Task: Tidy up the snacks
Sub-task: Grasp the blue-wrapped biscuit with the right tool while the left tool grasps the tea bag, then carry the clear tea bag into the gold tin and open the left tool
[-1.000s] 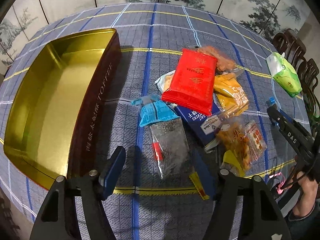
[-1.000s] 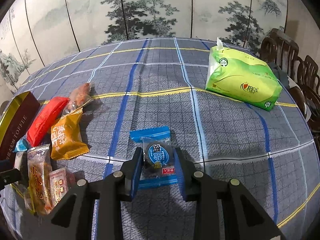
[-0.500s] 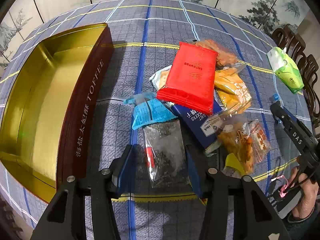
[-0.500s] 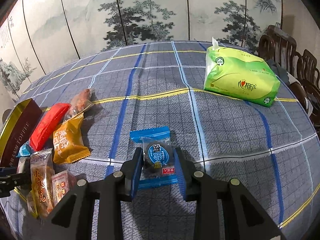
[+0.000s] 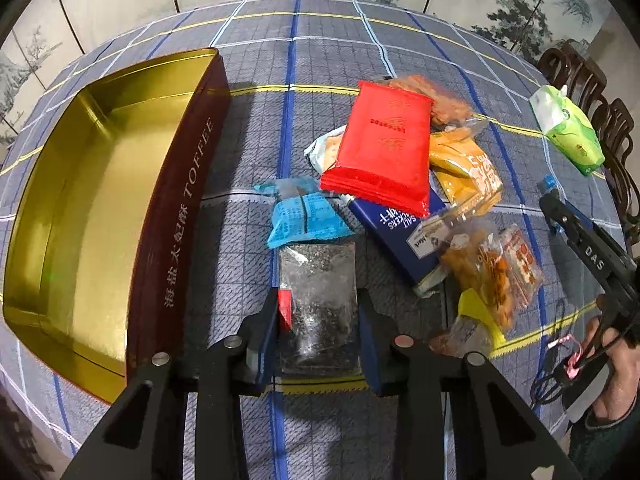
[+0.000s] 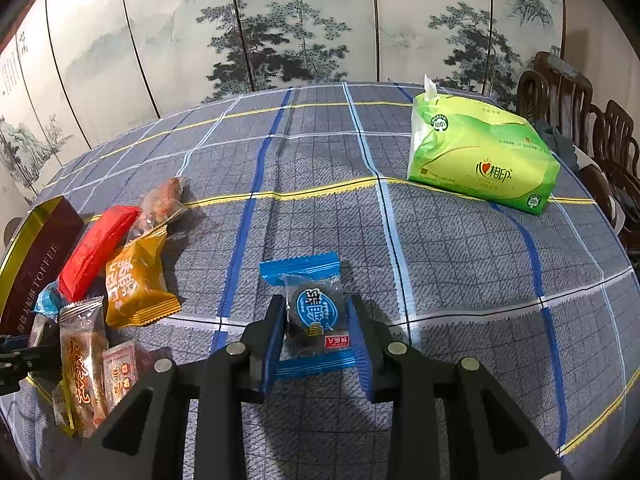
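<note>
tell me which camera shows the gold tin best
The left wrist view. There the gold tin shows its whole open inside and its dark red side with the word TOFFEE. The right wrist view catches only one end of it at the left edge, with its inside hidden.

Green tissue pack on checked tablecloth (painted screen and wooden chairs behind)
</note>
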